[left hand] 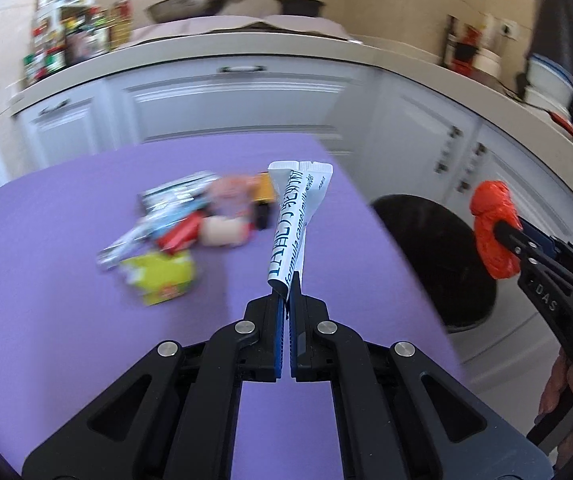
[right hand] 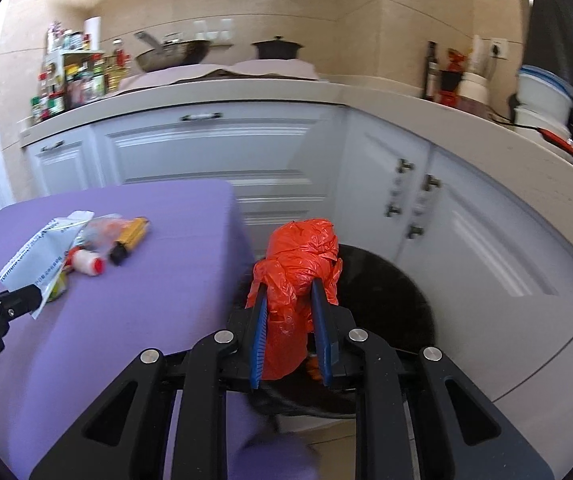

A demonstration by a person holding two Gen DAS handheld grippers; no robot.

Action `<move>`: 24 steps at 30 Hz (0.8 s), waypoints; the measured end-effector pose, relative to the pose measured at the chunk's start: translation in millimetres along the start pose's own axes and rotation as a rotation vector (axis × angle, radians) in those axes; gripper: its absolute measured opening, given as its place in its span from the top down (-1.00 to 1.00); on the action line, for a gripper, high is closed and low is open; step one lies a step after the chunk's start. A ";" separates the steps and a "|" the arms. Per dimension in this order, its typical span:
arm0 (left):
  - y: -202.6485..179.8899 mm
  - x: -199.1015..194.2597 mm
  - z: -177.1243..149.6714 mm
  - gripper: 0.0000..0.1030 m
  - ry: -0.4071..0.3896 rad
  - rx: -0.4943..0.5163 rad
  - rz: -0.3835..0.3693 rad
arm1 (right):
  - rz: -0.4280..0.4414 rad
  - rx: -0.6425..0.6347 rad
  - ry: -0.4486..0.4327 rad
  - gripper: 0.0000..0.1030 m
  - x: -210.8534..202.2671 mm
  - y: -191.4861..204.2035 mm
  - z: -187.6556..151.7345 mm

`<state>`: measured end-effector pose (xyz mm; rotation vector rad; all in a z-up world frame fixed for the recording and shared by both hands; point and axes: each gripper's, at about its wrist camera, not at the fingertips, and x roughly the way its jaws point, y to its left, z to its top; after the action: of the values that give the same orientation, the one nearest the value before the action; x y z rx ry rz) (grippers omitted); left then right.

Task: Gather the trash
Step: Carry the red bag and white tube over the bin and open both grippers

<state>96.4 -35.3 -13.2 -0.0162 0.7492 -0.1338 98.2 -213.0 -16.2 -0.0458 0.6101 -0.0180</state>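
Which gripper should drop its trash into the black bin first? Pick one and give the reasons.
Right. The right gripper holds the orange plastic bag in front of the black bin opening, while the left gripper, pinching the white sachets, is over the purple table.

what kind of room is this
Most likely a home kitchen: a wok and a black pot sit on the counter, a rack of sauce bottles stands at its left end, and white cabinets run underneath.
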 end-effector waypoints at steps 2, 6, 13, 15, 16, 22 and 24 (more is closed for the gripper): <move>-16.5 9.4 5.0 0.96 0.007 0.027 -0.017 | -0.022 0.010 -0.001 0.58 3.8 -13.9 -0.3; -52.1 32.8 13.5 0.96 0.032 0.079 -0.046 | -0.047 0.026 0.007 0.58 15.5 -37.4 -0.9; -97.4 76.2 24.8 0.96 0.083 0.138 -0.059 | -0.059 0.064 0.017 0.58 37.0 -72.5 -3.1; -105.0 87.7 28.3 0.95 0.104 0.146 -0.061 | -0.058 0.073 0.019 0.58 44.2 -79.7 -2.1; -108.5 93.2 29.7 0.90 0.117 0.150 -0.064 | -0.055 0.076 0.021 0.57 49.1 -83.3 -1.6; -114.4 107.0 34.7 0.25 0.130 0.129 -0.051 | -0.049 0.100 0.042 0.31 69.9 -96.9 -6.3; -112.1 106.9 35.5 0.25 0.130 0.128 -0.046 | -0.051 0.109 0.043 0.29 71.3 -99.5 -7.0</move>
<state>184.9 -161.2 -52.7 0.0976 0.8692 -0.2283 152.3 -314.8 -58.0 0.0451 0.6496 -0.1020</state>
